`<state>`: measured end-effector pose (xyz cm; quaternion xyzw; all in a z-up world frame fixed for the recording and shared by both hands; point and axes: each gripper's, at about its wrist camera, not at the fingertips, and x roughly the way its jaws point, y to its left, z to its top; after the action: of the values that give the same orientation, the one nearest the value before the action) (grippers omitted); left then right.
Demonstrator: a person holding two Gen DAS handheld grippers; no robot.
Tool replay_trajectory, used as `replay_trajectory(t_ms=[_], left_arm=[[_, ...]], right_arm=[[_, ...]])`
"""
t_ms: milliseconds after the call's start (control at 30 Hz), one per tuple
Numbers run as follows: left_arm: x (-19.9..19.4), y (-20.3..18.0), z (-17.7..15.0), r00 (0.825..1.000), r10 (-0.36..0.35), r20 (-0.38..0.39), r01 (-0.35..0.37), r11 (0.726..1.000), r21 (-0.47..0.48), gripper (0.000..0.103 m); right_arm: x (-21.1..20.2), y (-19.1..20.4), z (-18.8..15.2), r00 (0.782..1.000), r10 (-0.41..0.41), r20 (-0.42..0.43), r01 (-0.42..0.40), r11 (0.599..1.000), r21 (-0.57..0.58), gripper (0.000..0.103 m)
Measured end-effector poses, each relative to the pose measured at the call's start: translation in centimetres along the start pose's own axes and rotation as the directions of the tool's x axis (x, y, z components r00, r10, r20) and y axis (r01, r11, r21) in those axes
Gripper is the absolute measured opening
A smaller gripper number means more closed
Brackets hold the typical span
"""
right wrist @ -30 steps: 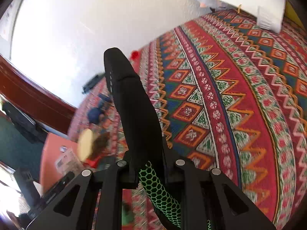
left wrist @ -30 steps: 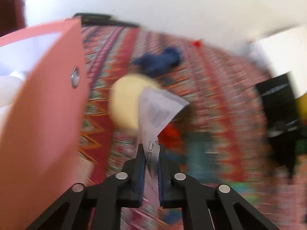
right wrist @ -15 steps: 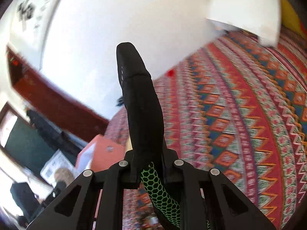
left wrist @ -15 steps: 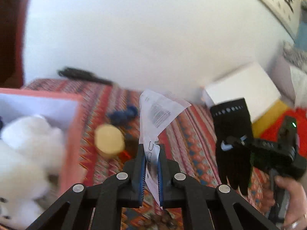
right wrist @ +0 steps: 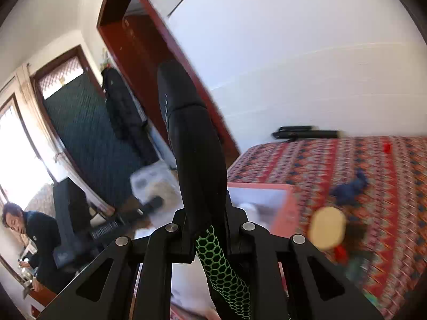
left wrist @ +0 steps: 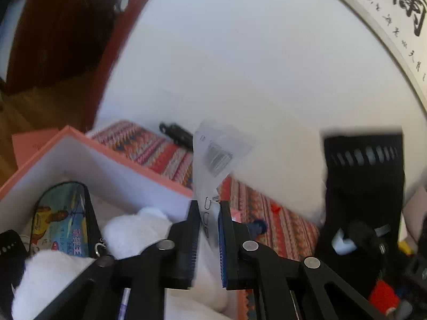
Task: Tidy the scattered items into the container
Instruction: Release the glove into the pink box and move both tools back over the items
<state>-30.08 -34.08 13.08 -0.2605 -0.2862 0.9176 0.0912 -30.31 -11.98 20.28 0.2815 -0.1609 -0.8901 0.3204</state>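
My left gripper (left wrist: 208,208) hangs over the pink box (left wrist: 128,160), its jaws opening. A clear packet with a printed label (left wrist: 216,154) stands loose between them. Inside the box lie a white plush (left wrist: 133,229) and a colourful pencil case (left wrist: 61,218). My right gripper (right wrist: 205,213) is shut on a black glove (right wrist: 192,138) with a green honeycomb palm, which sticks up from the jaws. The same glove (left wrist: 363,181) shows at the right of the left wrist view. In the right wrist view the box (right wrist: 291,202) sits just behind the fingers.
On the red patterned spread (right wrist: 347,160) lie a yellow round thing (right wrist: 328,226), a blue cloth (right wrist: 349,186), a small red piece (right wrist: 387,146) and a long black object (right wrist: 304,132) by the wall. A person (right wrist: 34,232) stands near the doorway.
Both grippers have risen and swung towards the pink box. The left jaws, shut on the packet before, now stand apart around it. The right keeps its grip on the glove.
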Motion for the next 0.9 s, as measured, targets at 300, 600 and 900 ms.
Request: replay_trajectory(t_ms=[300,600,900], left_arm=[[-4.2,2.7,0.6,0.993,0.081,0.081,-0.072,0.991,-0.109,0.102],[-4.8,-3.4,-2.6,0.999,0.053,0.007,-0.053,0.996,0.066,0.102],[0.1,-12.3,-15.1,0.957,0.122,-0.263,-0.028,0.942,0.333,0.102]], right_arm=[[7.4,1.0,-0.8,0.994,-0.098,-0.038,0.097,0.995,-0.039,0.079],[-6.7,-9.6,-6.3,0.975,-0.219,0.026,0.216,0.972,0.096,0.084],[-10.5,-20.0,-15.3,0.868,-0.444,-0.221,0.486,0.852,0.196,0.085]])
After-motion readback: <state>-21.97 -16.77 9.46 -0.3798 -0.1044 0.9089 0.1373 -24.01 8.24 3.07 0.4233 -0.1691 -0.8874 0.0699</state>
